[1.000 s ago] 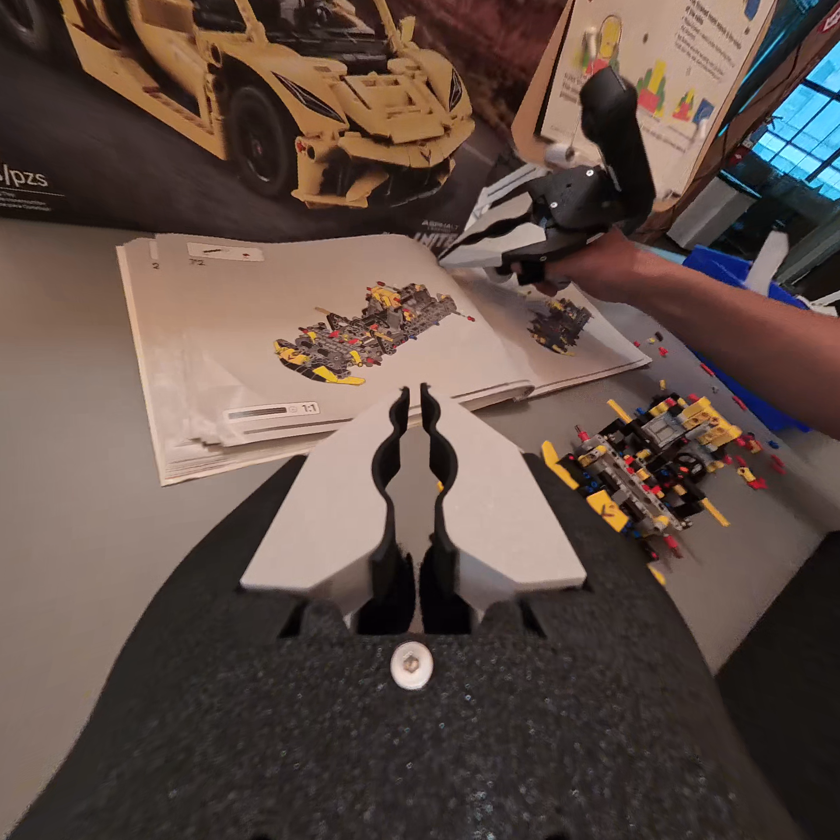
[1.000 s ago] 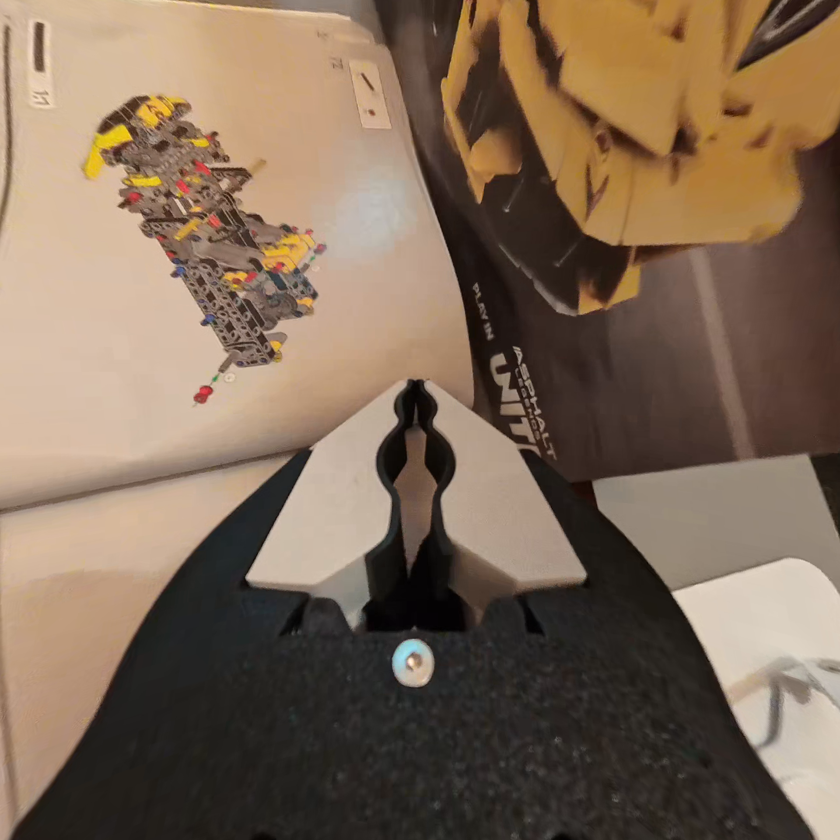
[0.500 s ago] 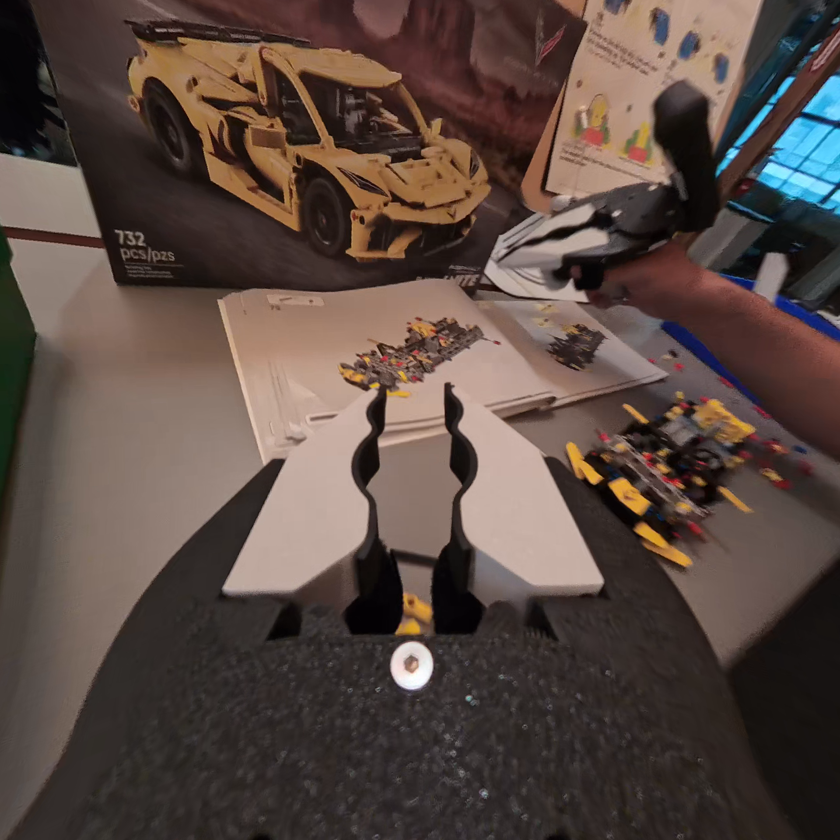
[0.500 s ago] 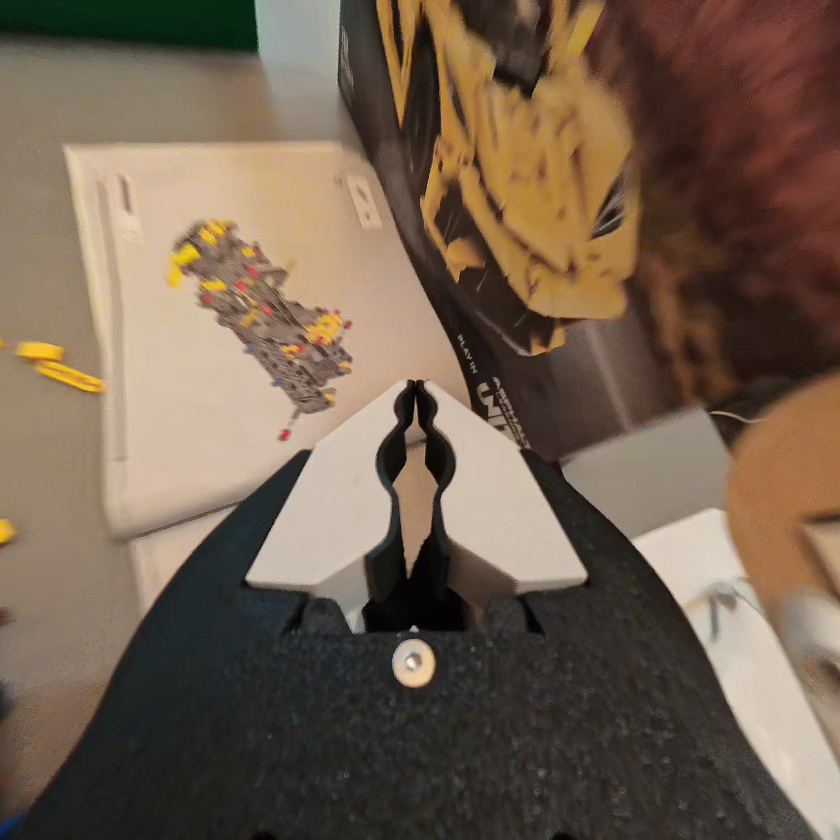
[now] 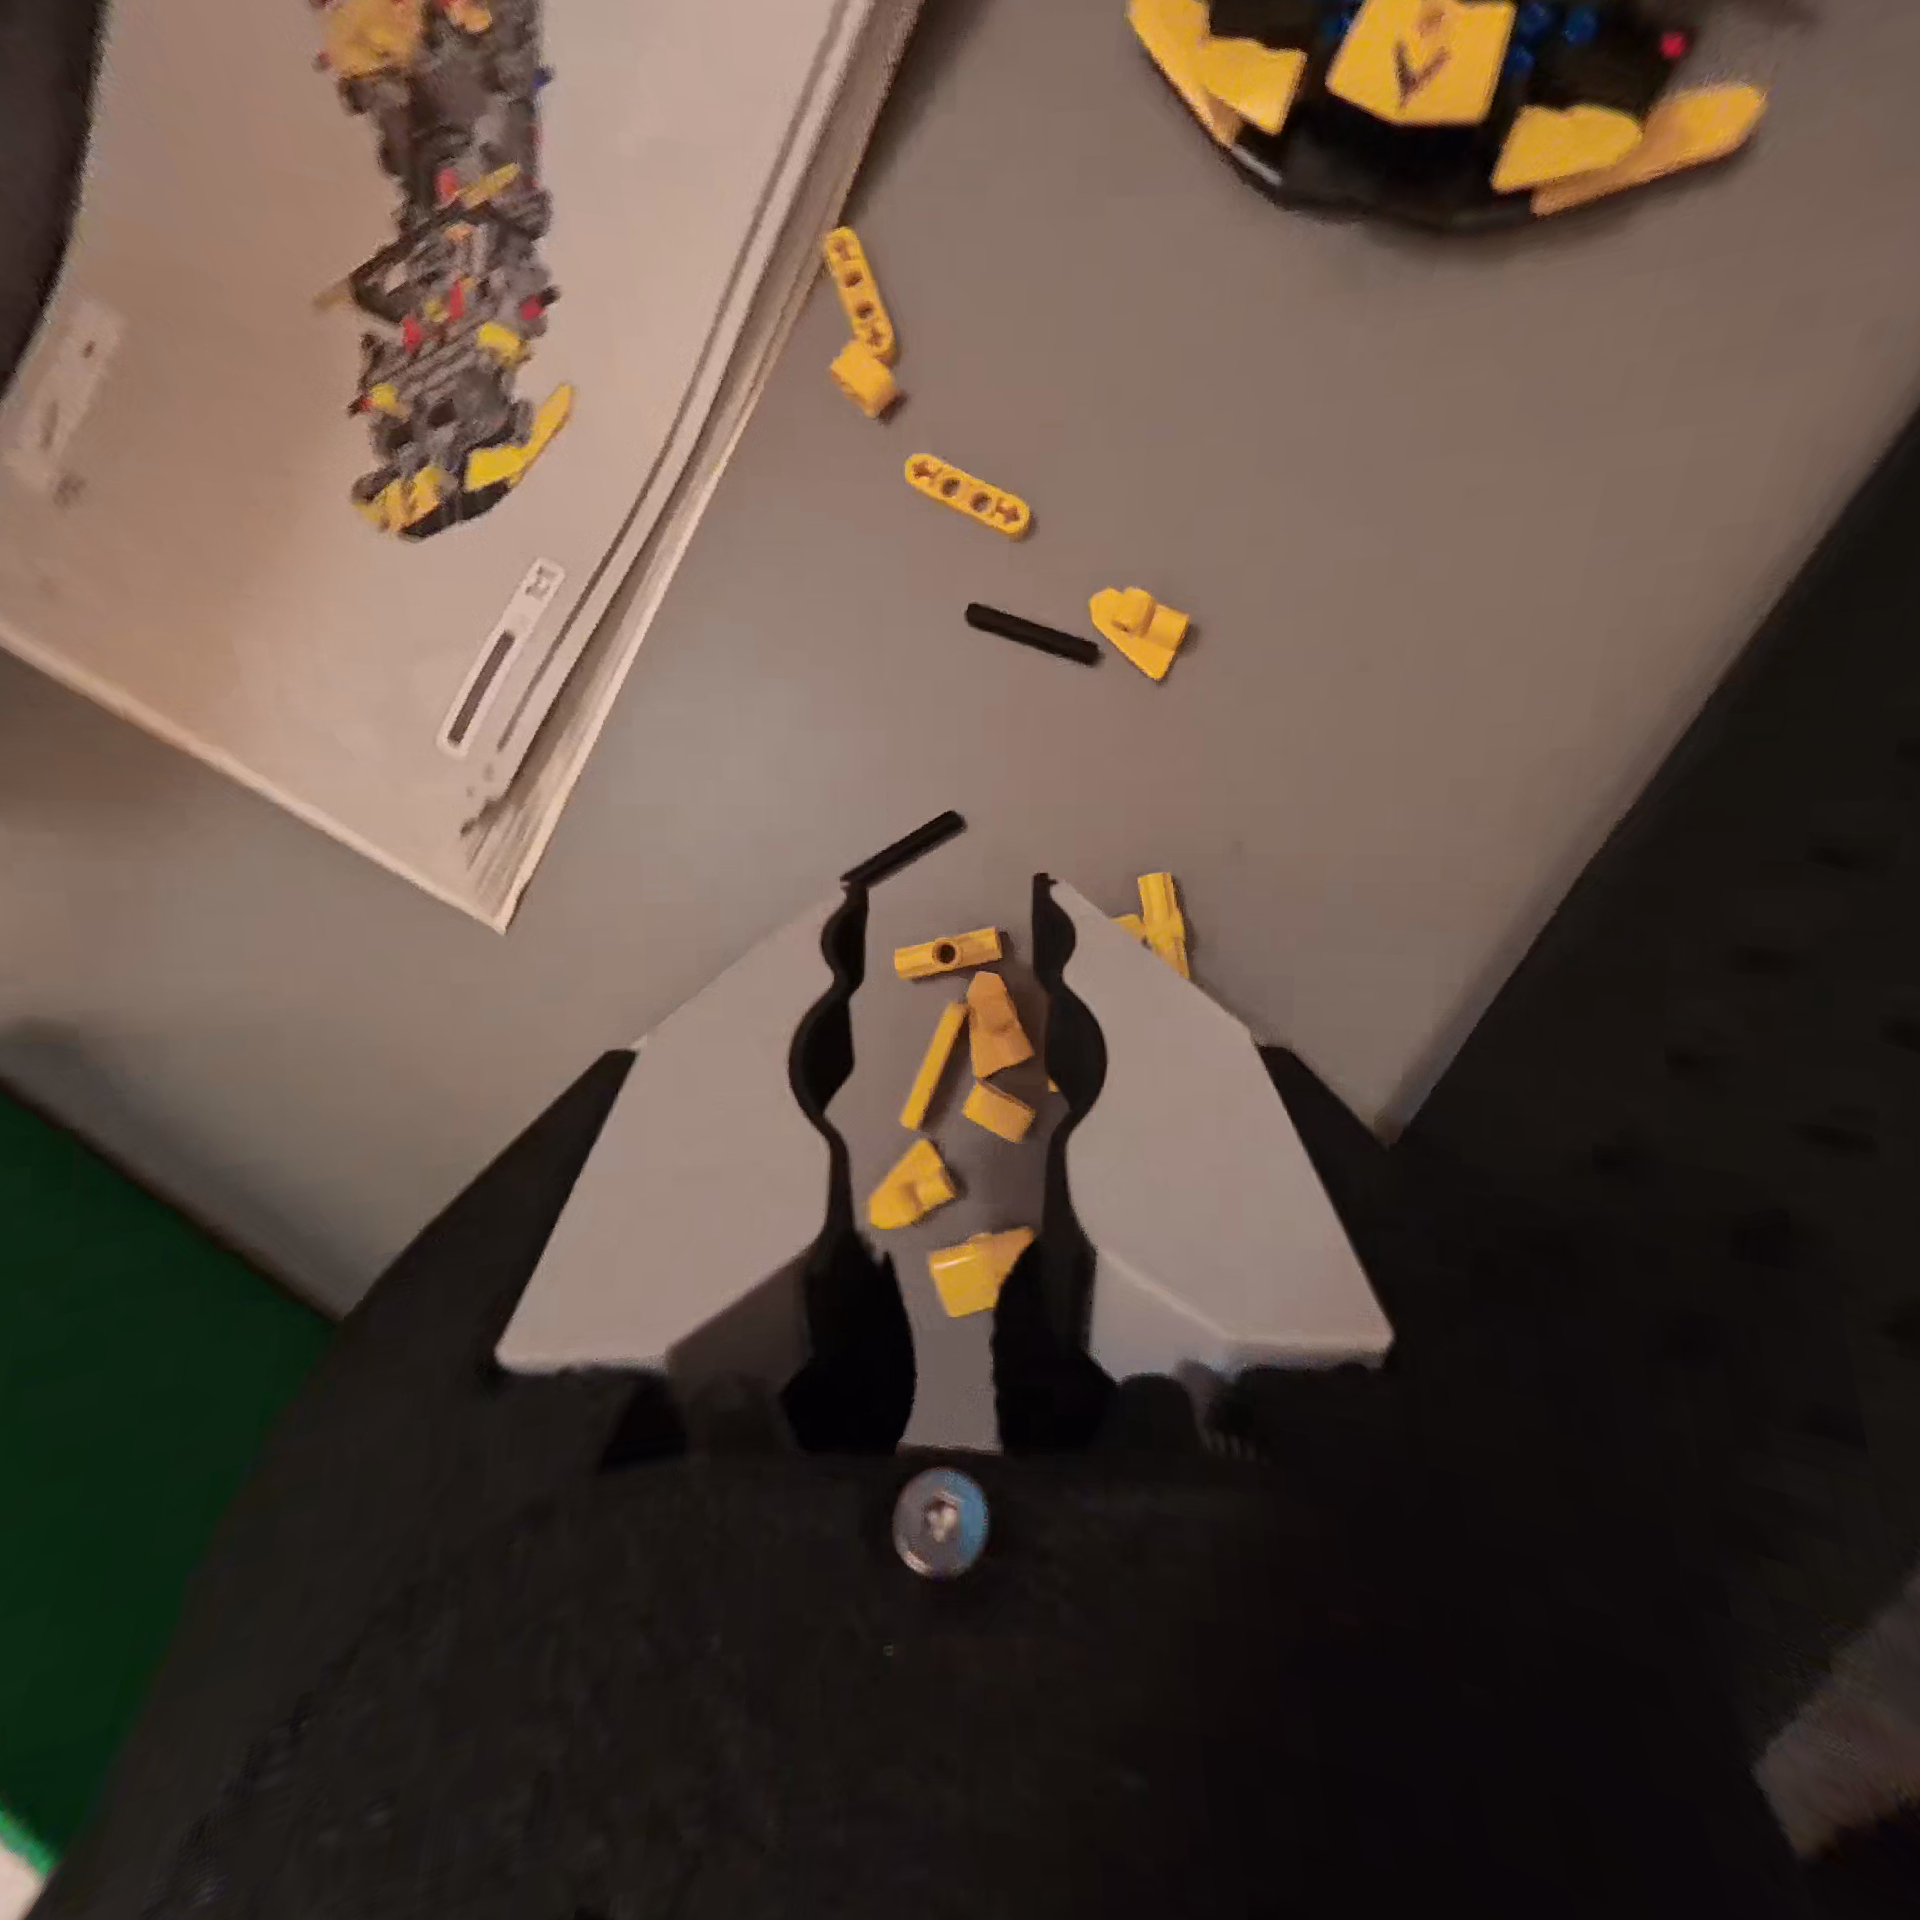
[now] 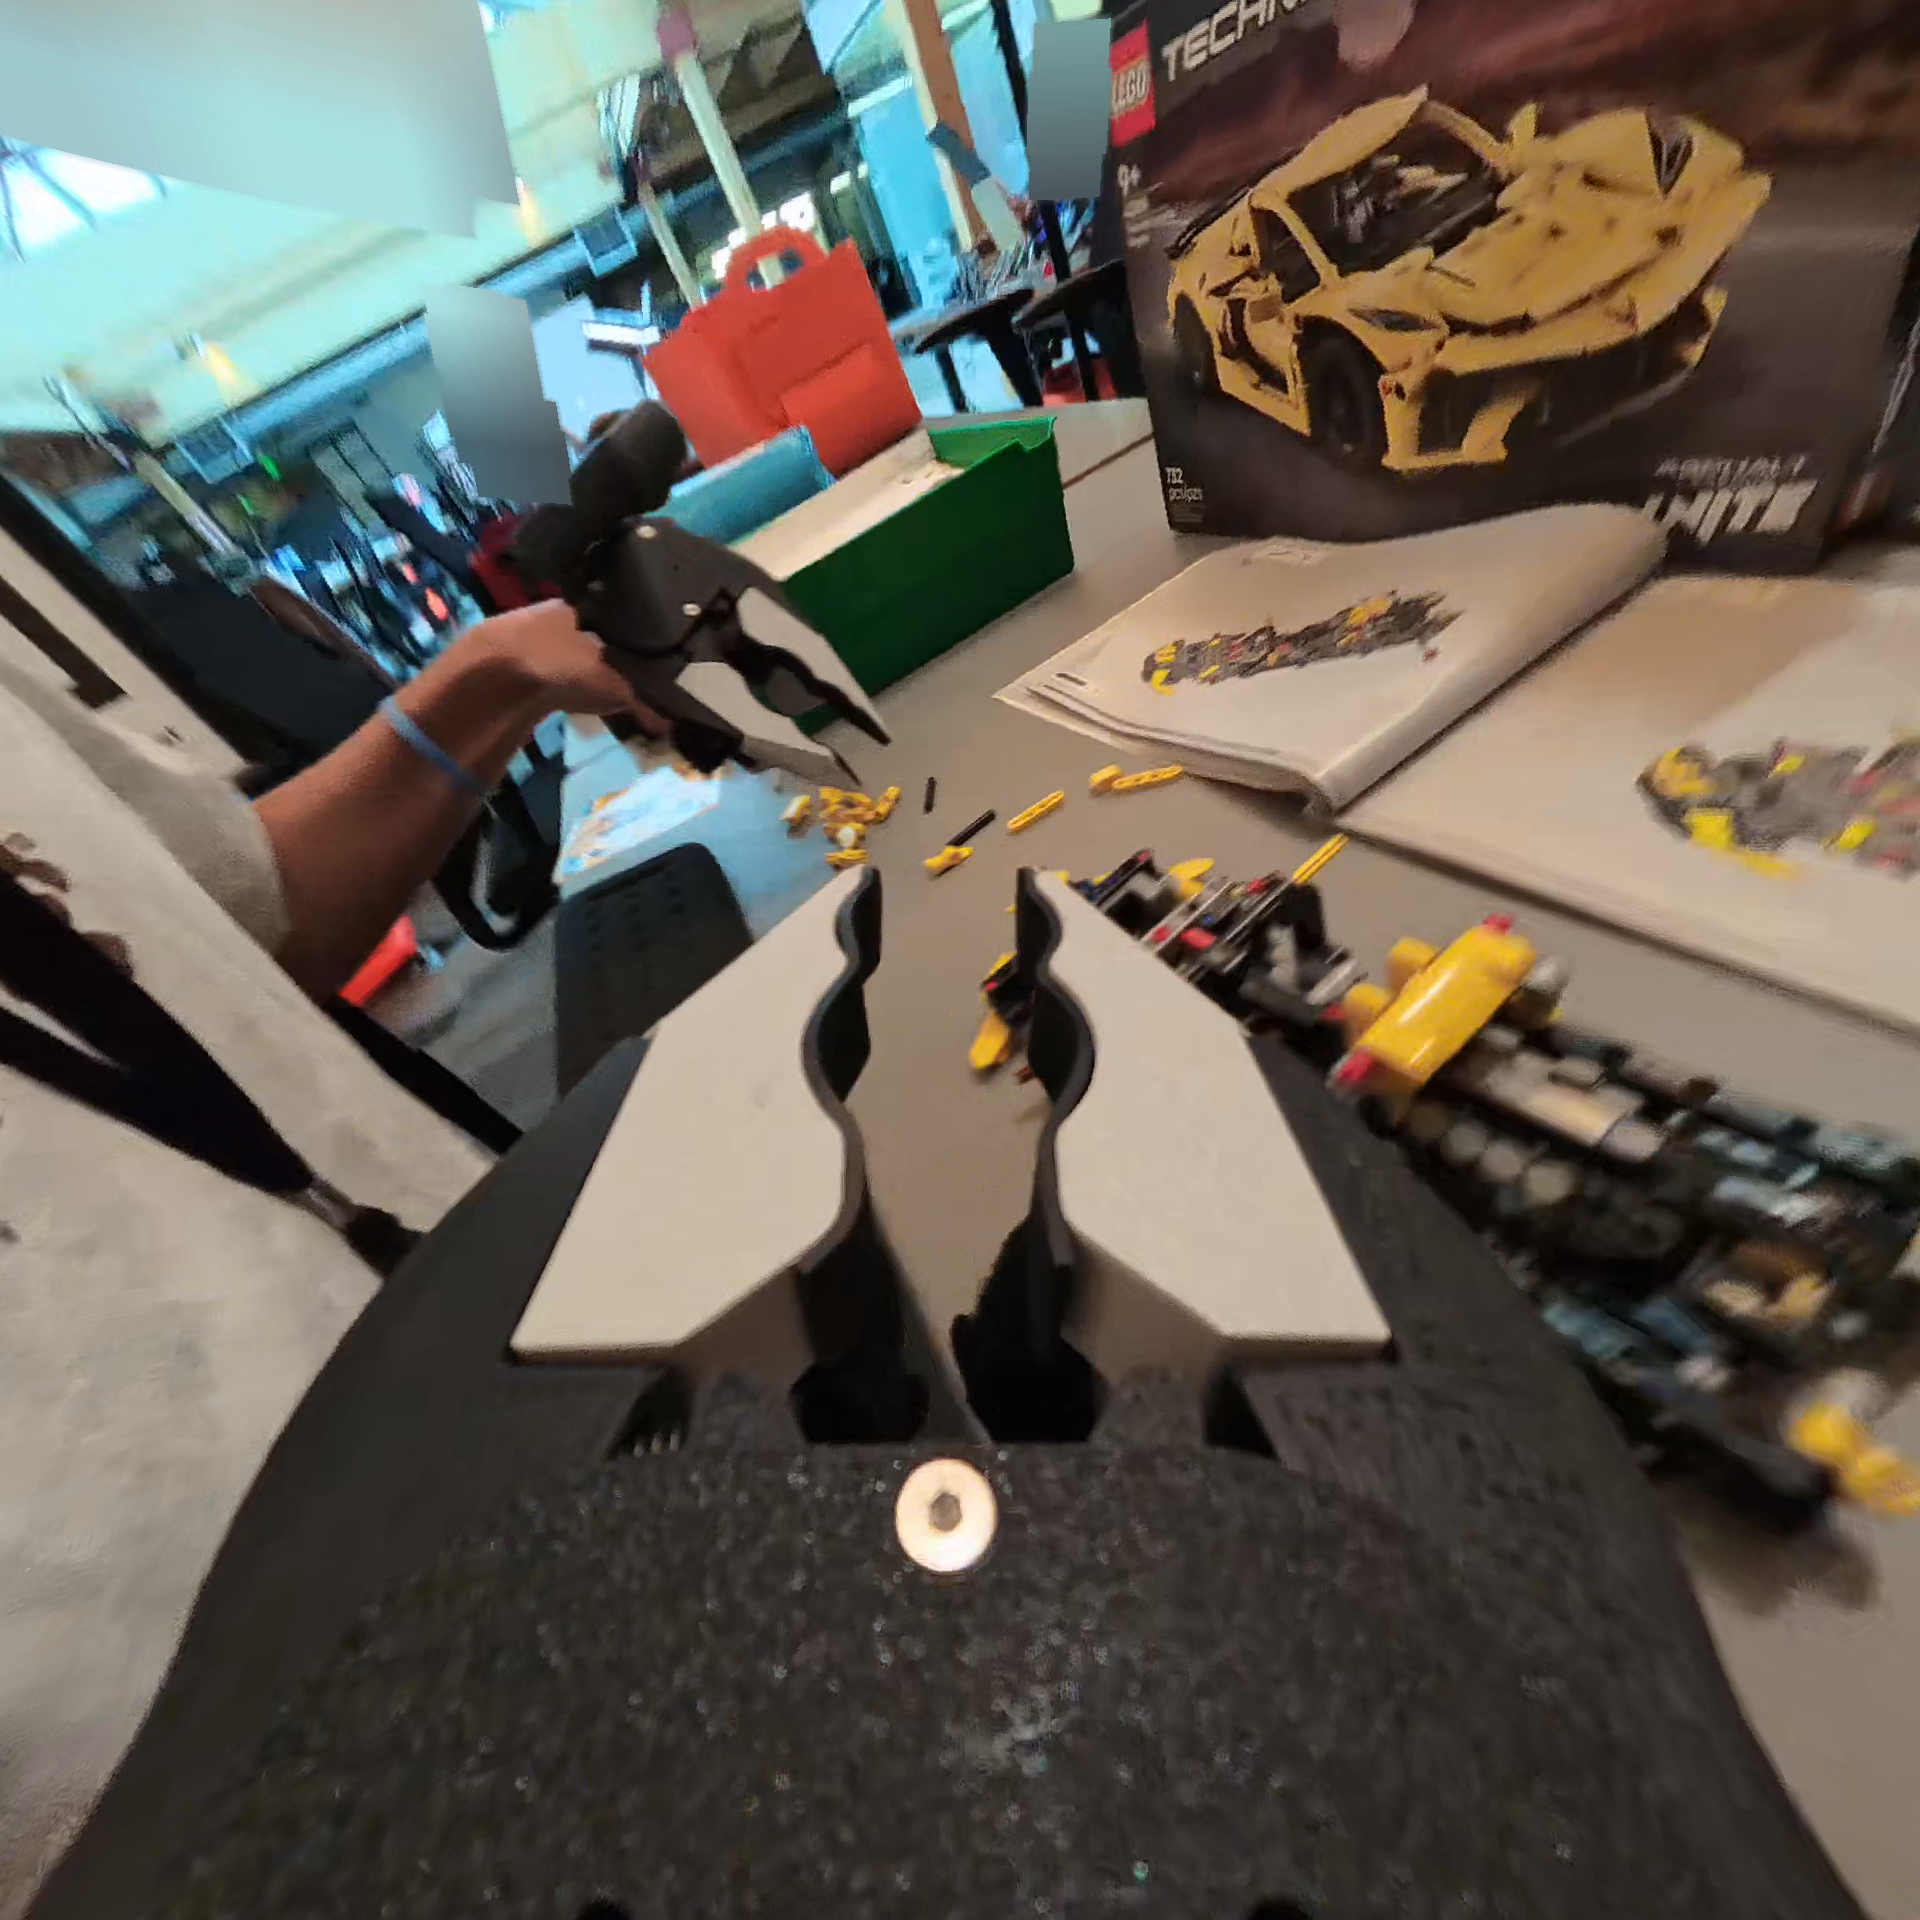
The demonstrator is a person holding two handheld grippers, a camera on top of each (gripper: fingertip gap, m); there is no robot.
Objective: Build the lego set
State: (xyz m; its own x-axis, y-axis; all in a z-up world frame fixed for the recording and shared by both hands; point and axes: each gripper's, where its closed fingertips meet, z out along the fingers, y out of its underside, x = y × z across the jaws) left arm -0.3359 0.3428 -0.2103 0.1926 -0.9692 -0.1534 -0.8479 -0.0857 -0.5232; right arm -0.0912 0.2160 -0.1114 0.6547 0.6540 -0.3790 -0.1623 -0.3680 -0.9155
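Observation:
My left gripper point(image 5: 948, 888) is open and empty, pointing down over a small heap of loose yellow pieces point(image 5: 982, 1049) that lie on the grey table between its fingers. A black axle point(image 5: 902, 847) lies just past its left fingertip. My right gripper point(image 6: 948, 883) is open and empty, low over the table, with the partly built black and yellow car chassis point(image 6: 1455, 1049) right beside its right finger. The right wrist view also shows the left gripper point(image 6: 868, 756) held by a hand above the yellow pieces point(image 6: 847, 810). The chassis nose also shows in the left wrist view point(image 5: 1444, 94).
The open instruction booklet point(image 5: 312, 416) lies left of the loose pieces and also shows in the right wrist view point(image 6: 1351, 665). More yellow beams point(image 5: 966, 496) and a second axle point(image 5: 1031, 634) lie between. The set's box point(image 6: 1507, 291) stands behind, a green bin point(image 6: 935, 540) at the far left, and a black chair point(image 6: 644, 935) at the table edge. Spacing between my two grippers at the tips: around 30 cm. Between my left fingertips and the black axle point(image 5: 902, 847) there is roughly 4 cm. My right wrist view point(image 6: 932, 793) looks at it from another angle.
My left gripper tipped down from looking across the table to over the loose yellow pieces and opened wider. My right gripper swung away from the booklet and box, opened, and dropped beside the chassis.

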